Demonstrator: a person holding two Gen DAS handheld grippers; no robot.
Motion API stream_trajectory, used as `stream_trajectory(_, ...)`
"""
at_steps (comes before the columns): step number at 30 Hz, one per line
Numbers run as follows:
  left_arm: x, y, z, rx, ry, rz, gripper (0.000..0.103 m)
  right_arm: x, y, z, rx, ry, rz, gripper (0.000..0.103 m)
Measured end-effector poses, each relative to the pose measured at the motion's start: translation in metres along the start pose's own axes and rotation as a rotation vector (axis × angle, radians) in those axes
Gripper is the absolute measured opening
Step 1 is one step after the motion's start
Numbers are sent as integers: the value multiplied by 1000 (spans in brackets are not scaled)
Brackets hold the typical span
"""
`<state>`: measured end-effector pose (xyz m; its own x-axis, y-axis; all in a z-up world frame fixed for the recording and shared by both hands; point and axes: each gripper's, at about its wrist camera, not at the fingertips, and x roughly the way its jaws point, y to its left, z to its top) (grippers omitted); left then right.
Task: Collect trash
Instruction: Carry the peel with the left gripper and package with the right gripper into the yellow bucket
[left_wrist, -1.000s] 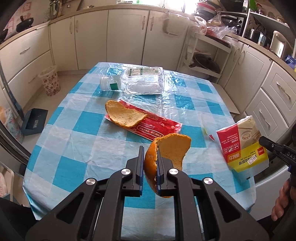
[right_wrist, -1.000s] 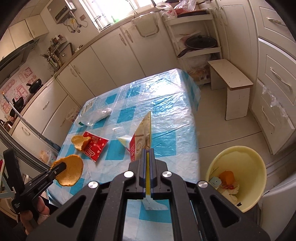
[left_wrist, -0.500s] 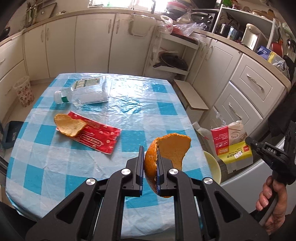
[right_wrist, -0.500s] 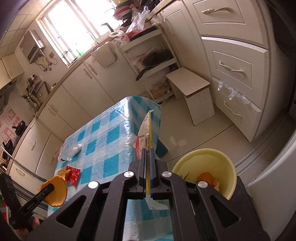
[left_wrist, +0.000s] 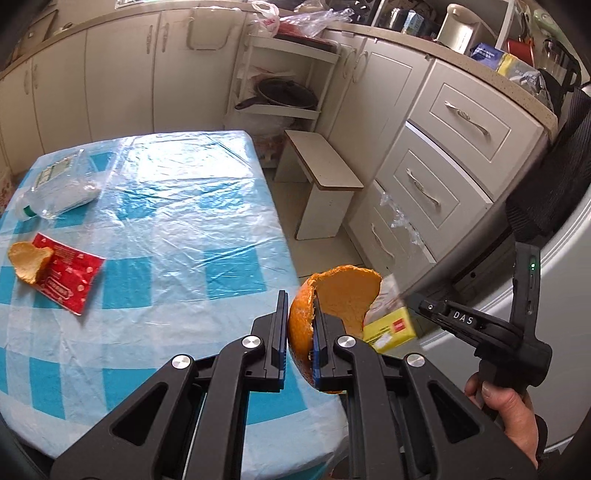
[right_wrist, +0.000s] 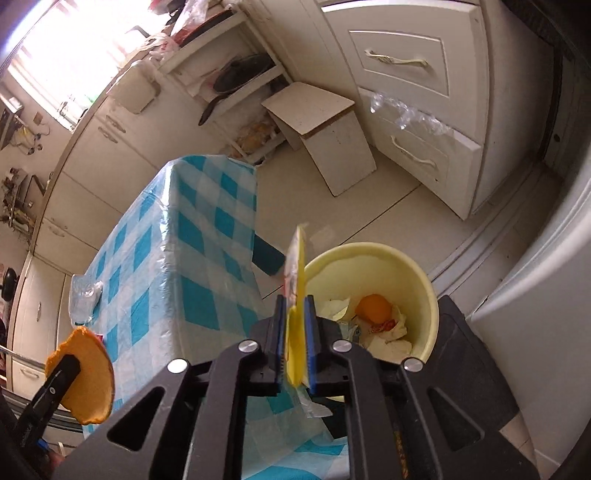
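My left gripper (left_wrist: 299, 300) is shut on a curved piece of orange peel (left_wrist: 347, 291) and holds it over the table's near right corner. Beside it the right gripper (left_wrist: 406, 297) carries a yellow and red snack packet (left_wrist: 391, 325). In the right wrist view the right gripper (right_wrist: 295, 301) has its jaws opening, and the packet (right_wrist: 298, 258) stands edge-on between them with small gaps at the pads. It hangs just left of a yellow bin (right_wrist: 369, 246) on the floor, which holds crumpled paper and an orange. The left gripper (right_wrist: 62, 365) with the peel (right_wrist: 92, 376) shows at lower left.
The blue-check table (left_wrist: 166, 229) carries a red wrapper (left_wrist: 70, 273), another peel (left_wrist: 27, 258) and a crushed plastic bottle (left_wrist: 59, 192). A white stool (left_wrist: 325, 173) stands past the table's right side. Drawers (right_wrist: 417, 155) line the wall behind the bin.
Both grippers have swung right, off the table and toward the bin. The right jaws, pressed tight on the packet before, now stand apart. The left still grips the peel.
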<state>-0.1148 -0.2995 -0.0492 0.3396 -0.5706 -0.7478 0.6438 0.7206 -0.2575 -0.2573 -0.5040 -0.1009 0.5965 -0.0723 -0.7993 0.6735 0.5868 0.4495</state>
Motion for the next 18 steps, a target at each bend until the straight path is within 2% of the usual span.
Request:
stream_trajectory(1, 8, -7, 0, 4, 13, -5, 10, -3, -3, 2, 14, -16, 1, 31)
stream_trajectory(2, 16, -15, 0, 9, 27, -10, 10, -8, -4, 2, 19, -36, 4, 33)
stream_trajectory(6, 50, -43, -4, 43, 78, -19, 10, -23, -7, 8, 37, -105, 33, 38)
stream_trajectory(12, 99, -72, -11, 59, 171, -6, 10, -58, -17, 14, 104, -257, 93, 46)
stream_trajectory(15, 120, -79, -12, 56, 225, 3, 10, -65, -18, 17, 120, -282, 117, 46)
stream_trajectory(18, 136, -84, -13, 49, 264, 4, 22, -66, -18, 21, 125, -279, 135, 46)
